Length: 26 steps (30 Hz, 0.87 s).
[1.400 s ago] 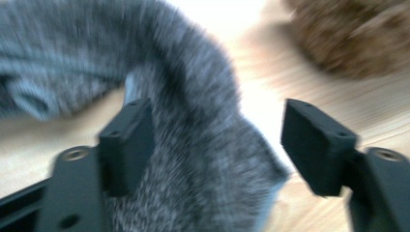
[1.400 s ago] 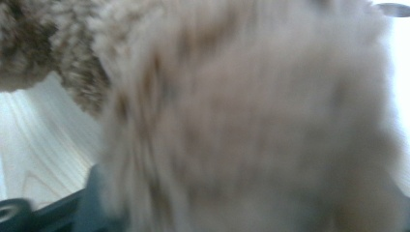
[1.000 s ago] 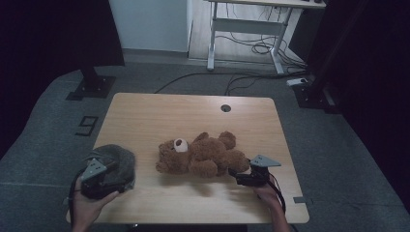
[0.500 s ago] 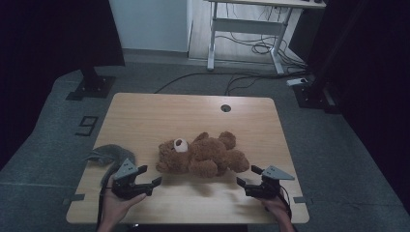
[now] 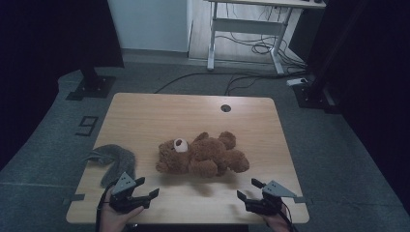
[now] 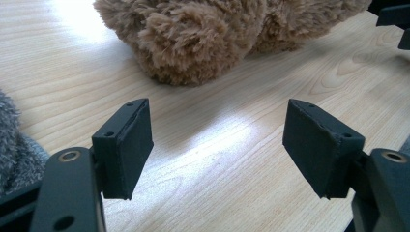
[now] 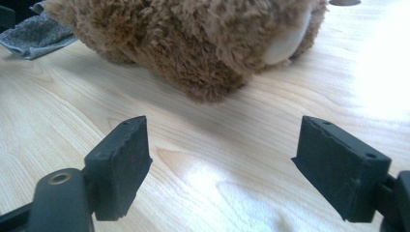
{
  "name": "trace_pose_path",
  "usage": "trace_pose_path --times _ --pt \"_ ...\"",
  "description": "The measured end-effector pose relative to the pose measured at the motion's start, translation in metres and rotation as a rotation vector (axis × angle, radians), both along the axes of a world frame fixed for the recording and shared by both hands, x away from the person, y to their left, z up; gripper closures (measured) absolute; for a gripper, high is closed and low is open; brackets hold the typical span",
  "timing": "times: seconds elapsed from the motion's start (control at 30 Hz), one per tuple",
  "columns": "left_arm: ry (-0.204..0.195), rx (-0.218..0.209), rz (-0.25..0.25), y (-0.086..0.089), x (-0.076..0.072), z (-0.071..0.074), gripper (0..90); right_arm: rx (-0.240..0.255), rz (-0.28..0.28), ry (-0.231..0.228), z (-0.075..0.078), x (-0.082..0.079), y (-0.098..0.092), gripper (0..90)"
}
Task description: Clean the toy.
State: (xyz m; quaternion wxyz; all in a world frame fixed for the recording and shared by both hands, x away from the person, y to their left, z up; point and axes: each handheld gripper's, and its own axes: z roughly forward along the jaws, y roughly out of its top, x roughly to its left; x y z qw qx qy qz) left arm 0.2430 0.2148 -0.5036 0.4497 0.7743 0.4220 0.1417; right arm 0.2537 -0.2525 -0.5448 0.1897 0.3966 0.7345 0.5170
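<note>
A brown teddy bear (image 5: 203,154) lies on its back in the middle of the wooden table (image 5: 193,116). A grey cloth (image 5: 113,159) is crumpled at the table's left edge. My left gripper (image 5: 149,187) hovers near the front edge, below and left of the bear, open with nothing between its jaws, which have just been closing a little. My right gripper (image 5: 246,188) is at the front right, also open and empty after a slight closing. In the left gripper view the left gripper (image 6: 217,111) faces the bear (image 6: 203,38). In the right gripper view the right gripper (image 7: 225,125) faces the bear (image 7: 193,38) too.
A round cable hole (image 5: 226,108) sits near the table's far edge. The grey cloth (image 7: 38,34) lies beyond the bear in the right gripper view. A white desk frame (image 5: 246,29) and floor cables (image 5: 251,77) are behind the table, and a black stand base (image 5: 92,87) is at far left.
My left gripper has come off the grey cloth and moved right towards the front edge; the cloth now lies spread on the table. My right gripper has drawn back from the bear's leg.
</note>
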Motion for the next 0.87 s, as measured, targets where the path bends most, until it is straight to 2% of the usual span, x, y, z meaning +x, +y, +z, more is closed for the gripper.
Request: trace_pose_path --times 0.17,0.6,0.87 --pt "0.008 -0.014 0.001 -0.0013 0.0006 -0.0029 27.0 0.028 -0.016 0.010 -0.0033 -0.0055 -0.0058 21.8" --pt "-0.005 -0.017 0.020 0.0013 0.0004 -0.0058 27.1 0.003 -0.003 0.010 -0.0067 -0.0076 -0.0059 23.7" --pt "-0.008 -0.028 0.036 0.0035 0.0008 -0.0069 26.9 0.010 -0.003 0.007 -0.0060 -0.0070 -0.0072 23.7"
